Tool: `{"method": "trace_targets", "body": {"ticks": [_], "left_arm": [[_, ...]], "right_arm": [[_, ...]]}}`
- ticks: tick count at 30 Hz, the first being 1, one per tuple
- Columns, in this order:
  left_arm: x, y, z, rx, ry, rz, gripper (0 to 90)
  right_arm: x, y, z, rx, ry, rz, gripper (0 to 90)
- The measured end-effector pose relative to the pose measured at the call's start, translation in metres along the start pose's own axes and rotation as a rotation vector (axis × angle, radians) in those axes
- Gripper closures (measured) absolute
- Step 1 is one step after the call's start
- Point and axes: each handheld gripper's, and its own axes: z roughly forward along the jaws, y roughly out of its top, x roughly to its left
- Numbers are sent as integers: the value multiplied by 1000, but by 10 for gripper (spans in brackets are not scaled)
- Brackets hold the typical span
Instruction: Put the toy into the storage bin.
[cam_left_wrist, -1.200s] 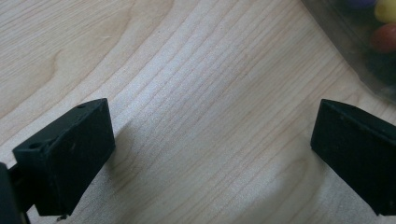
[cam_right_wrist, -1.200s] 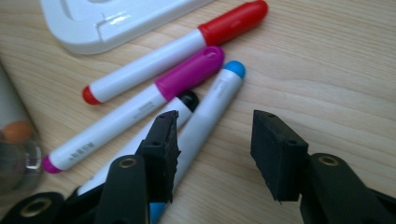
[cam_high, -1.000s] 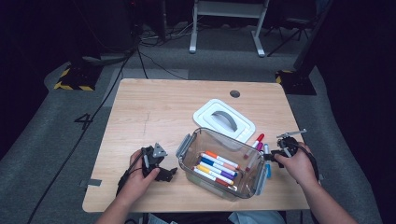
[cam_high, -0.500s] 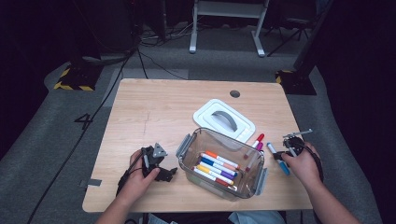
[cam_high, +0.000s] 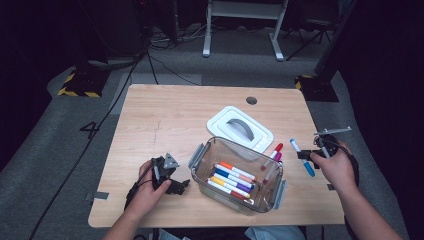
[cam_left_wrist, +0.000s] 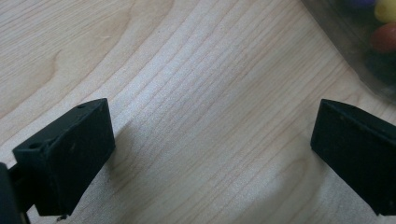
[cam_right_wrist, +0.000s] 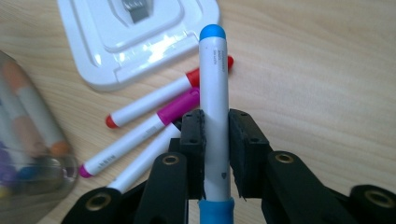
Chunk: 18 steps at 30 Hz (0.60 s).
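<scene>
High view: the right gripper (cam_high: 309, 154) holds a blue marker (cam_high: 302, 157) above the table's (cam_high: 165, 115) right edge, beside the clear box (cam_high: 237, 175); the left gripper (cam_high: 172, 180) rests left of that box.

Left gripper view: jaws stand wide apart over bare wood.

Right gripper view: jaws clamp the blue marker (cam_right_wrist: 215, 107), with red and purple markers (cam_right_wrist: 154, 114) lying on the table beyond.

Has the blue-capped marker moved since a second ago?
Yes. The blue-capped white marker, clamped in the right gripper, has been lifted off the table, away from the clear plastic container.
</scene>
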Motion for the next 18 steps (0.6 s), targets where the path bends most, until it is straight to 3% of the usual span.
{"method": "trace_targets", "body": {"ticks": [5, 11, 14, 16, 17, 18], "left_arm": [[0, 0, 0, 0, 0, 0, 0], [0, 0, 0, -2, 0, -4, 1], [-2, -1, 0, -1, 11, -16, 1], [-2, -1, 0, -1, 12, -17, 1], [-2, -1, 0, -1, 11, -17, 1], [-2, -1, 0, -1, 11, -17, 1]], "right_arm": [[17, 19, -21, -43, 31, -57, 770], [37, 34, -33, -63, 68, -115, 769], [57, 45, -41, -71, 114, -160, 770], [61, 48, -42, -70, 130, -169, 770], [69, 51, -43, -73, 178, -181, 770], [69, 51, -43, -73, 178, -181, 770]]}}
